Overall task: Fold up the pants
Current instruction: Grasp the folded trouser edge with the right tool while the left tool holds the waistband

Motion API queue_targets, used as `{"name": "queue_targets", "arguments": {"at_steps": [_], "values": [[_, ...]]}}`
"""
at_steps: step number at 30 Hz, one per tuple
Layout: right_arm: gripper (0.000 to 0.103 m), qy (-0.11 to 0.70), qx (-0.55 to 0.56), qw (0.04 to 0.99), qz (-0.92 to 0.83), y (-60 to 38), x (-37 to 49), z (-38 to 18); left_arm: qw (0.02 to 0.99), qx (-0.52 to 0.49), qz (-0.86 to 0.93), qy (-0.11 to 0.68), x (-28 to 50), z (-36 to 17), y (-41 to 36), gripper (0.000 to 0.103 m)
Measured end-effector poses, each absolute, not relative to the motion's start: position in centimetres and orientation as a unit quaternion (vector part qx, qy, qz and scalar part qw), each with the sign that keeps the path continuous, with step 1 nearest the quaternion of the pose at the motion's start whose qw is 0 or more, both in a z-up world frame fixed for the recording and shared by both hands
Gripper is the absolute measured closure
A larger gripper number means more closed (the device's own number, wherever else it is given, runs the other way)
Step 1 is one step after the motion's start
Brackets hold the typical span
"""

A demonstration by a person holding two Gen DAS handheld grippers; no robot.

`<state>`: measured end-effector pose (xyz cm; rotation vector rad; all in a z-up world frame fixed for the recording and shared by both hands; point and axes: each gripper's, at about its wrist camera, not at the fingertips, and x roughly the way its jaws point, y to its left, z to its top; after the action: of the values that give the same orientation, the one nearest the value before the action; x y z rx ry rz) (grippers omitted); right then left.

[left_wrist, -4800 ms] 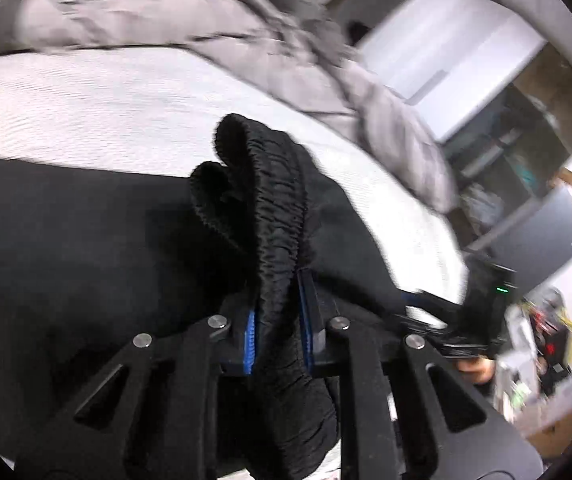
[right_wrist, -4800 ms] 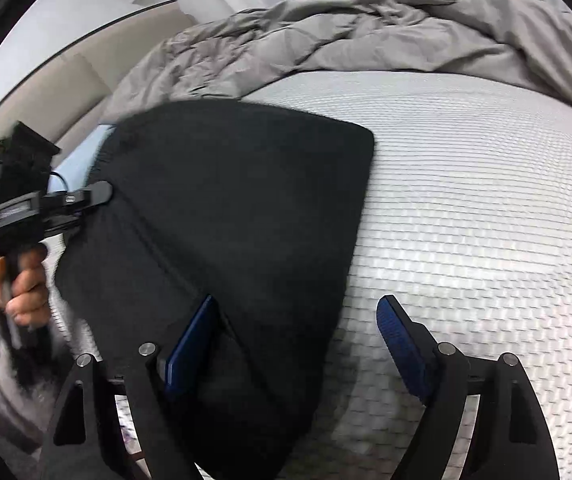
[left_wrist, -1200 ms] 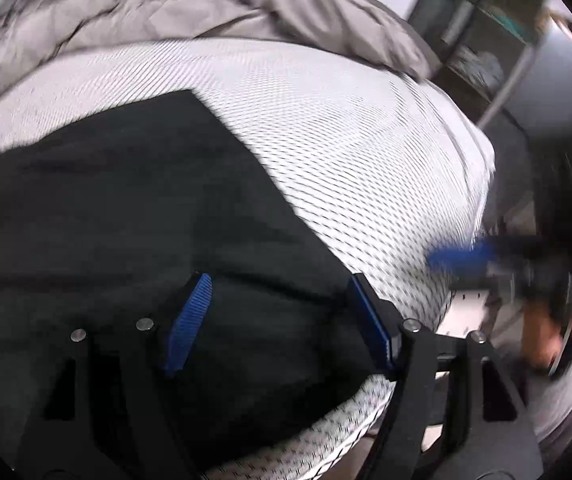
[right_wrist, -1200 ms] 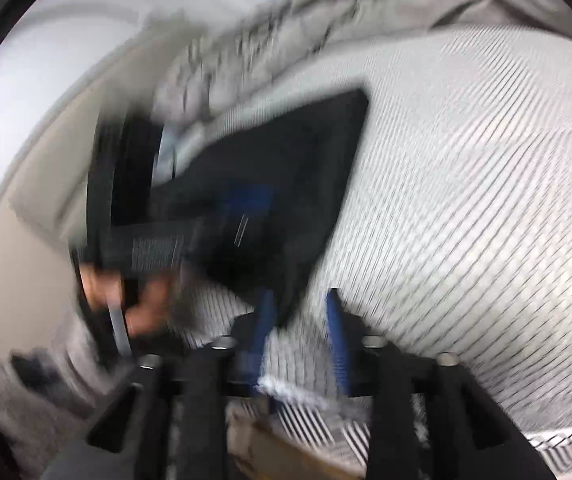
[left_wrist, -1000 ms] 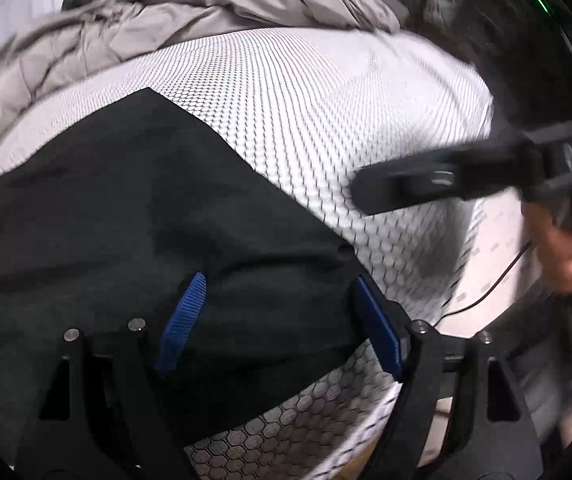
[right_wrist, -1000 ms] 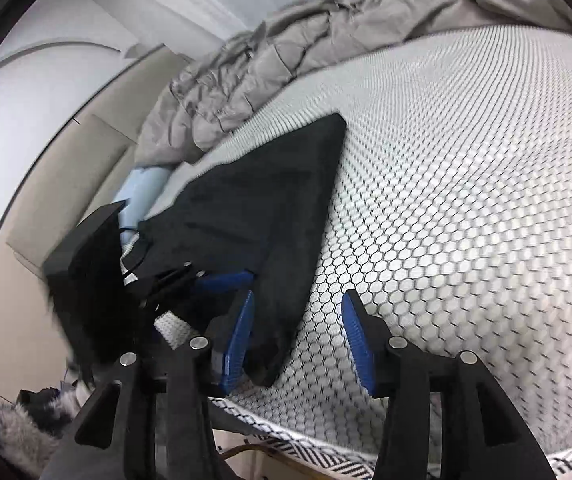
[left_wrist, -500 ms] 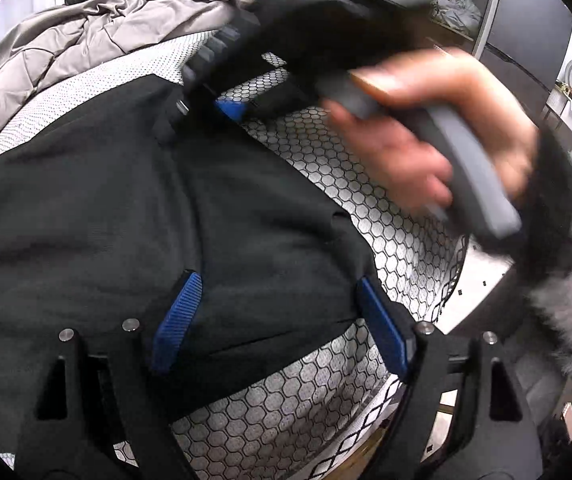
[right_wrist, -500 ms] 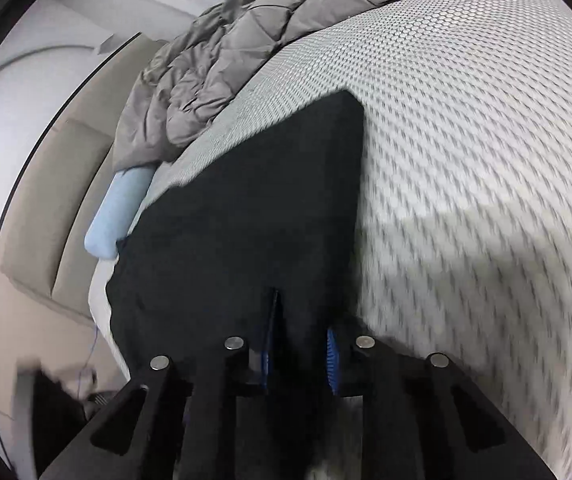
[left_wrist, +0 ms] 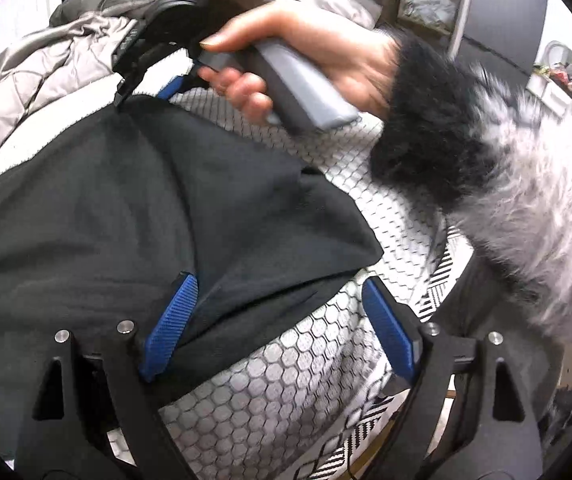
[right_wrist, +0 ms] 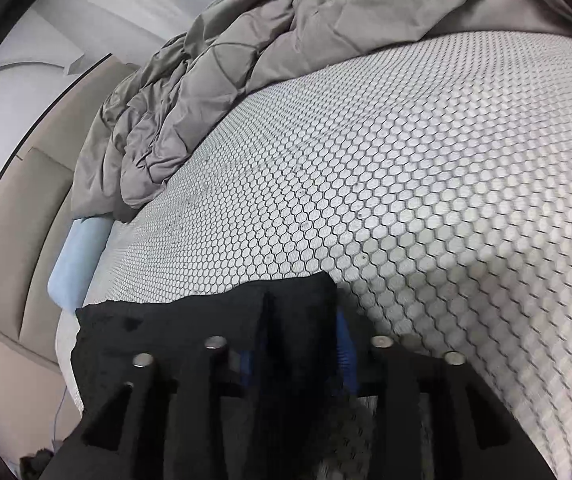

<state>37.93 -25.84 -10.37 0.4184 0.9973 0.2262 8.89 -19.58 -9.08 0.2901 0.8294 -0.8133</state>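
The black pants lie folded on the white honeycomb-patterned mattress. My left gripper is open over the pants' near corner at the bed's edge, with its left pad on the cloth. My right gripper shows in the left wrist view, held in a hand, and pinches the pants' far corner. In the right wrist view my right gripper is shut on the black pants, and the cloth is lifted and pulled close to the camera.
A crumpled grey quilt lies along the far side of the mattress. A light blue pillow and a beige headboard are at the left. Shelves and a dark cabinet stand beyond the bed.
My right gripper swung across to the pants' far corner, shut on it and lifted it toward the camera. My left gripper let go of the waistband earlier and stays open.
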Motion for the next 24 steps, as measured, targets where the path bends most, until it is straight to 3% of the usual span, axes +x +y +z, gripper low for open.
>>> {"name": "queue_targets", "arguments": {"at_steps": [9,13,15,18,20,24], "values": [[0.054,0.493,0.264,0.809,0.181,-27.8,25.9,-11.8,0.881,0.004,-0.332,0.337,12.2,-3.4,-9.0,0.020],[0.087,0.497,0.295,0.793,0.191,-27.4,25.5,-13.0,0.907,-0.037,-0.233,0.349,16.5,-4.4,-4.7,0.020],[0.092,0.485,0.289,0.805,0.179,-27.4,26.1,-12.6,0.902,-0.065,-0.218,0.368,18.2,-5.3,-3.6,0.020],[0.091,0.461,0.246,0.839,0.152,-27.0,27.7,-10.8,0.900,-0.070,-0.196,0.383,19.8,-6.3,-2.9,0.020],[0.080,0.486,0.216,0.836,0.133,-26.7,28.2,-10.9,0.902,-0.060,-0.191,0.382,20.2,-7.0,-3.0,0.020],[0.078,0.463,0.143,0.869,0.098,-26.9,24.6,-8.9,0.914,-0.019,-0.201,0.351,18.7,-6.1,-4.2,0.020]]}}
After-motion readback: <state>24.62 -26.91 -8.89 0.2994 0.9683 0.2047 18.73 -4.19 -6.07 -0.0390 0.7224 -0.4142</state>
